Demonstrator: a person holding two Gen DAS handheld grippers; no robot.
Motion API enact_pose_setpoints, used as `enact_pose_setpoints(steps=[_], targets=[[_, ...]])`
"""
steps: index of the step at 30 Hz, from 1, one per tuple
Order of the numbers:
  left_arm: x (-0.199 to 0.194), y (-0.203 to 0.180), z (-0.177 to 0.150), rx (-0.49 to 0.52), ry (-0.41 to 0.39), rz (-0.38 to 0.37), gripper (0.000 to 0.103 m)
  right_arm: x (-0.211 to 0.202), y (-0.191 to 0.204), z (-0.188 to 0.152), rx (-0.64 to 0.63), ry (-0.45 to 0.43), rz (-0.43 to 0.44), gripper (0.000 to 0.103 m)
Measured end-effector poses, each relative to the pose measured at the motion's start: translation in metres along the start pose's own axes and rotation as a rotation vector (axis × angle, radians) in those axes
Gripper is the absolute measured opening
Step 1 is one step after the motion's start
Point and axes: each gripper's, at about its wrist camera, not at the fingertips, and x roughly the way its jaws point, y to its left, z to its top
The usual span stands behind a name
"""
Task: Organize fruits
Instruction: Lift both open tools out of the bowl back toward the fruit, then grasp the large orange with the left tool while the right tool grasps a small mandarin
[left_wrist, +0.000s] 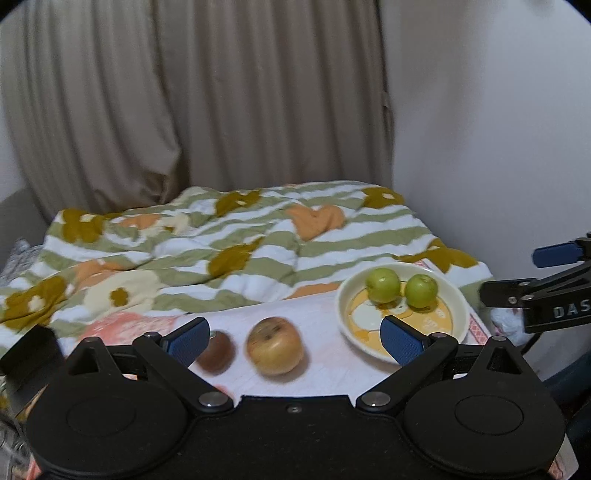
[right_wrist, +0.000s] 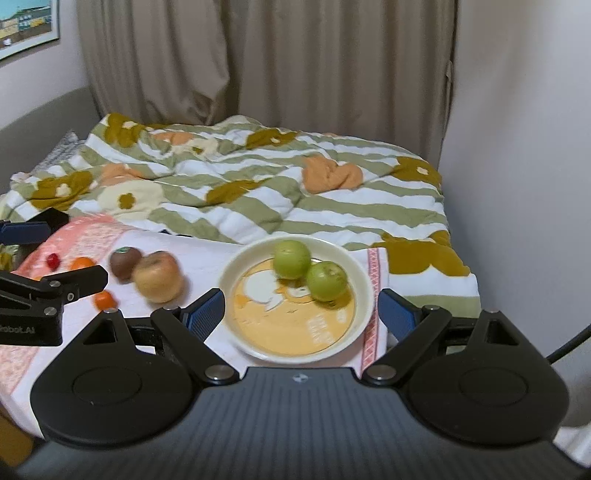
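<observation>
Two green fruits (right_wrist: 291, 258) (right_wrist: 327, 280) lie in a cream plate (right_wrist: 354, 328) with an orange print; the plate also shows in the left wrist view (left_wrist: 345, 314) with the green fruits (left_wrist: 382, 285) (left_wrist: 421, 291). A yellow-red apple (left_wrist: 275, 346) (right_wrist: 159, 280) and a brown kiwi (left_wrist: 216, 350) (right_wrist: 125, 261) lie left of the plate. My left gripper (left_wrist: 293, 341) is open and empty, just in front of the apple. My right gripper (right_wrist: 301, 314) is open and empty, over the plate's near side. Small orange fruits (right_wrist: 82, 263) (right_wrist: 105, 300) and a red one (right_wrist: 53, 260) lie further left.
The fruits lie on a pink and white cloth (right_wrist: 207, 254) over a table edge. Behind it is a bed with a striped flowered quilt (right_wrist: 258, 192), curtains (right_wrist: 295, 66) and a white wall on the right. The other gripper (left_wrist: 546, 295) reaches in from the right.
</observation>
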Motion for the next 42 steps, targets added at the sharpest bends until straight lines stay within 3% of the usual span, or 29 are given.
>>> enact_pose_setpoints(steps=[8,17,30,42], targets=[[-0.051,0.043,-0.028,-0.048,-0.003,0.101,0.101,-0.040,0.042,-0.011,-0.020,-0.013,0.032,0.103],[-0.064,0.119,-0.059,-0.077,0.039,0.157,0.101,-0.042,0.102,-0.023,0.046,0.025,0.052,0.103],[-0.012,0.219,-0.087,-0.053,0.124,0.048,0.101,0.007,0.205,-0.036,0.107,0.074,-0.019,0.103],[0.057,0.242,-0.103,-0.009,0.207,-0.035,0.100,0.085,0.256,-0.032,0.088,0.097,-0.018,0.103]])
